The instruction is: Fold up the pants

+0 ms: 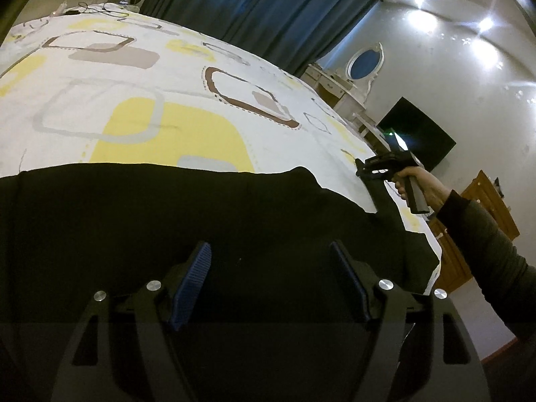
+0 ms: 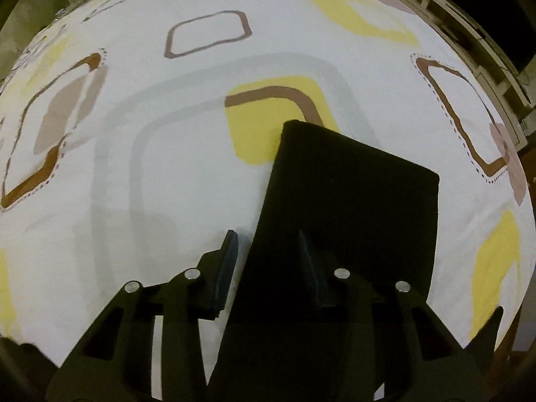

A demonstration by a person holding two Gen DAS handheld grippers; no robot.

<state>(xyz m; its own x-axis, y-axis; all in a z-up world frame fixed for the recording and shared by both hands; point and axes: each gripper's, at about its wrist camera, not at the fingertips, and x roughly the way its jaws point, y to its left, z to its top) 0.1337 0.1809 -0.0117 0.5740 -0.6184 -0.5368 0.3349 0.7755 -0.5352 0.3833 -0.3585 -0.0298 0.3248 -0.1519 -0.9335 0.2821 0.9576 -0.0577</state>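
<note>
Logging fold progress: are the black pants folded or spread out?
Cannot tell. The black pants lie flat on the bed sheet, one end squared off; their full extent is out of frame.

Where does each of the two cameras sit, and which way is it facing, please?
Left wrist: on the left gripper, open above the black pants, looking across the patterned bedsheet toward the curtain; shows the right gripper and its hand.
Right wrist: on the right gripper, looking down at a pant leg.
Shared: pants, bedsheet.

Black pants lie on a white bedsheet patterned with yellow, brown, grey squares.
</note>
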